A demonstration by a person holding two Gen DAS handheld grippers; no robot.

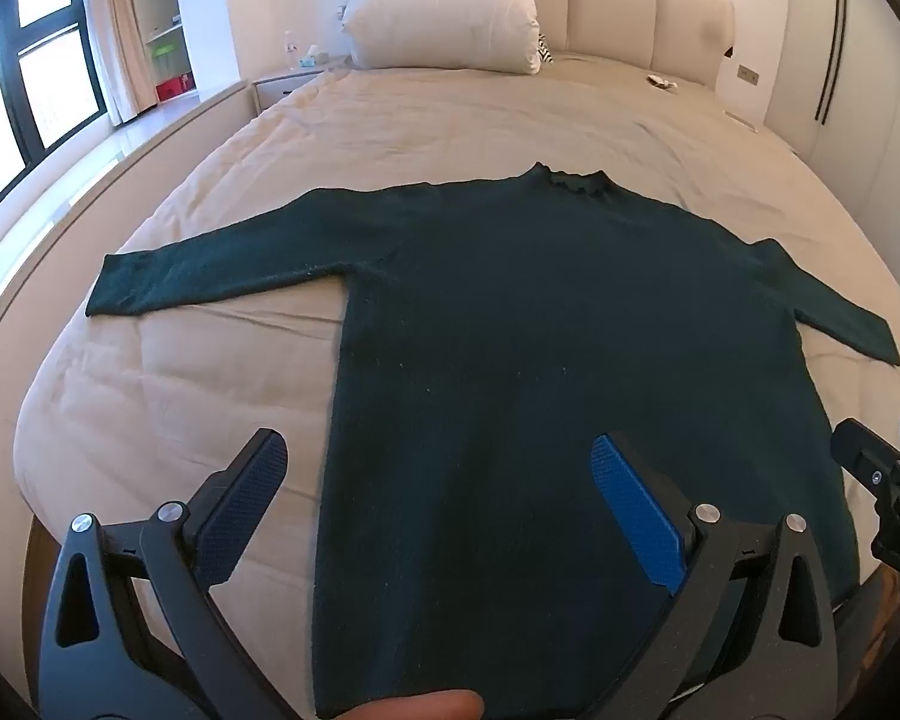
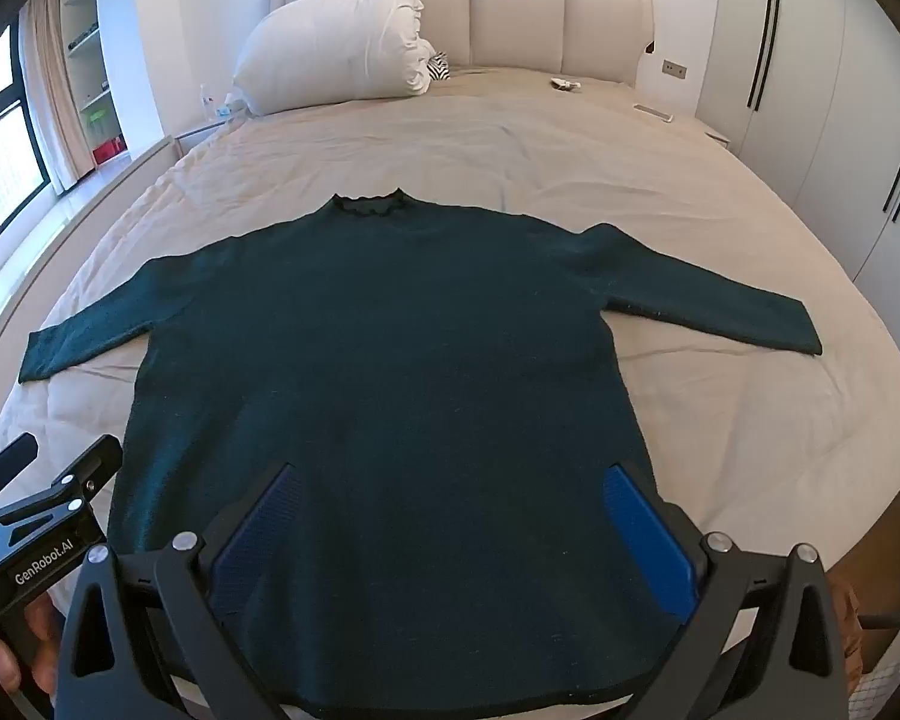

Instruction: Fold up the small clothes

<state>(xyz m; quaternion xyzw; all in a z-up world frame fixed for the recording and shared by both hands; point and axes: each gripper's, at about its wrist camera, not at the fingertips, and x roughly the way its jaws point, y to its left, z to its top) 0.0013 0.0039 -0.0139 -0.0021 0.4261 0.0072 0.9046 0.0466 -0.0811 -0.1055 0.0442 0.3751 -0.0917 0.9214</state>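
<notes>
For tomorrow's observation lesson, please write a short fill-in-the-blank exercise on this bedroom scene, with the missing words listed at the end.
1. The dark green sweater lies spread flat on the ____.
2. Both sleeves are stretched out to the sides, so the sweater is not yet ____.
3. The white pillow leans against the ____.
4. The left gripper and the right gripper both have jaws that stand ____.

Missing words: bed; folded; headboard; open

sweater hem cut off, nightstand items indistinct
</notes>
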